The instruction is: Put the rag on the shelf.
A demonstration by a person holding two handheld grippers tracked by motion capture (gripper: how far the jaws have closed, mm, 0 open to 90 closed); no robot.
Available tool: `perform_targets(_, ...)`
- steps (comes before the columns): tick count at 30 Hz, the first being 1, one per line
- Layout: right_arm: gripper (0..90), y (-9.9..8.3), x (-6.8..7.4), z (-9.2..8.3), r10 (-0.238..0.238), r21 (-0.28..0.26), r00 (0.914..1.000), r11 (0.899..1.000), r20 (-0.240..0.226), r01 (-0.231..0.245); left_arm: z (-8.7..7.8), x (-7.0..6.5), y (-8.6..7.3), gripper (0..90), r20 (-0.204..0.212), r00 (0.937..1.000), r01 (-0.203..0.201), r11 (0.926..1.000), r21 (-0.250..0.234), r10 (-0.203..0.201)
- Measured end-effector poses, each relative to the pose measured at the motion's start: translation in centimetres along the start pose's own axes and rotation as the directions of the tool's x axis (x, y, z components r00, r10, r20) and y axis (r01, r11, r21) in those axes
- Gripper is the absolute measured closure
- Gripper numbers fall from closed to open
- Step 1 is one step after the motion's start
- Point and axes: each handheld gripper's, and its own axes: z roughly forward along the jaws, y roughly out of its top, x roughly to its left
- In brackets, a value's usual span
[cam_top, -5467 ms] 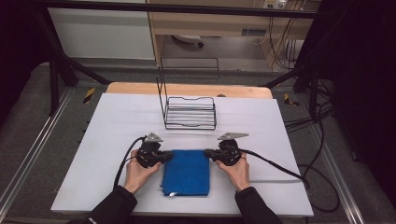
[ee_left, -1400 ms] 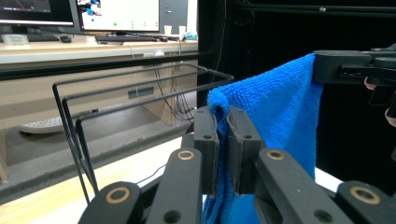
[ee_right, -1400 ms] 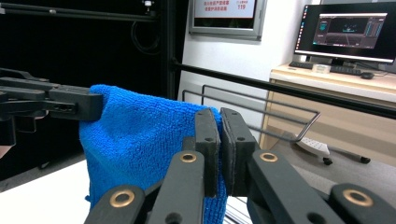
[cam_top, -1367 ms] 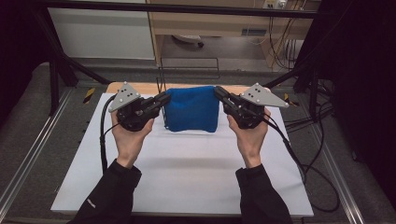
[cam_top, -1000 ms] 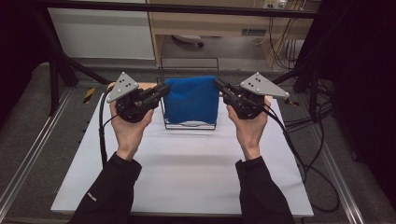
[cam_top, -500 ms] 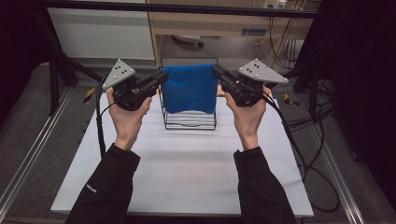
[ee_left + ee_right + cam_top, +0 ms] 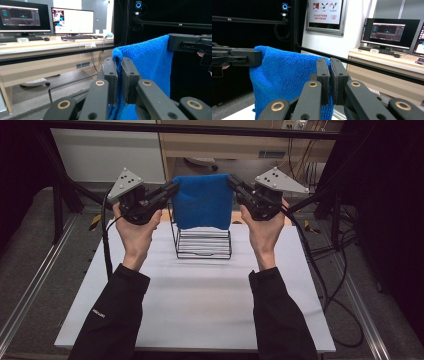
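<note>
The left gripper (image 7: pixel 172 190) has its jaws pinched tight on the top left corner of the cloth (image 7: pixel 202 202); the right gripper (image 7: pixel 234 182) is clamped the same way on the top right corner. The cloth hangs stretched between the 2 grippers, its lower edge dangling just above the rack (image 7: pixel 203 242), which stands on the table (image 7: pixel 200 305) below and between both grippers. Each gripper sits in 1 hand, raised off the table.
</note>
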Motion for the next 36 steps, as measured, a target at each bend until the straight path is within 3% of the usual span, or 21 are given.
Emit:
perform_targets(8, 86.8, 1.1, -0.5, 0.7, -0.005, -0.007, 0.9999, 1.0, 0.009, 0.005, 0.5, 0.3, 1.2, 83.7, -0.01, 0.9999, -0.013, 0.9998, -0.012, 0.013)
perform_targets(16, 86.8, 1.7, -0.9, 1.5, -0.003, -0.012, 0.9998, 1.0, 0.017, 0.004, 1.3, 0.9, 2.0, 83.7, -0.018, 0.9998, 0.005, 0.9998, -0.018, -0.005)
perform_targets(36, 86.8, 3.2, -2.5, 3.7, 0.011, -0.026, 0.9992, 1.0, 0.038, -0.01, 3.6, 2.4, 4.1, 83.7, -0.044, 0.999, 0.006, 0.9993, -0.037, -0.007)
